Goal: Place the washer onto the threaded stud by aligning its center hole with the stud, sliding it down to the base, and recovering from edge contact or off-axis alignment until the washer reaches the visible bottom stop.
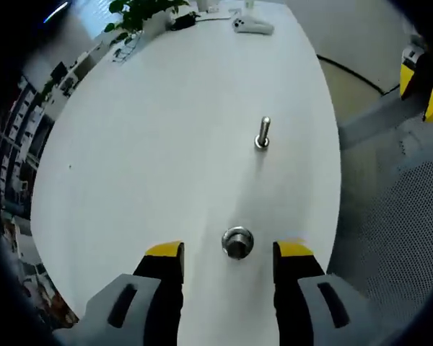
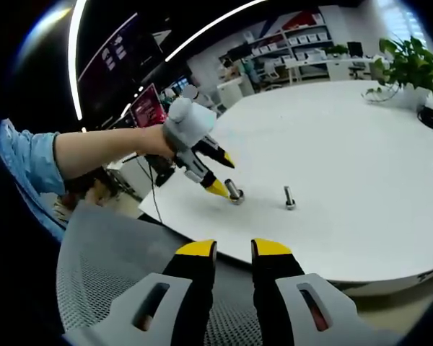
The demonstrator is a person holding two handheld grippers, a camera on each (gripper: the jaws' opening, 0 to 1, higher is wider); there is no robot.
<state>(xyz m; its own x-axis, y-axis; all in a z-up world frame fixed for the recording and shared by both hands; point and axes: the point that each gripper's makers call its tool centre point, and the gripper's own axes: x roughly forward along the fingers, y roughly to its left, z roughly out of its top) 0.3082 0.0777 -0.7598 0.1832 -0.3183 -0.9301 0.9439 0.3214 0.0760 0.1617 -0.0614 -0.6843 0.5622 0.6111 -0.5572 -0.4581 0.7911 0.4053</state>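
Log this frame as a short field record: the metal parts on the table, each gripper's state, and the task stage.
surface: white oval table
near part: round silver metal piece with a wide flange, on the table between the left gripper's tips
far part: upright silver threaded bolt, alone, farther along the table
left gripper: open, straddling the near part, not clamped
right gripper: open, holding nothing, off the table edge above a grey mesh chair
stage: nothing gripped yet
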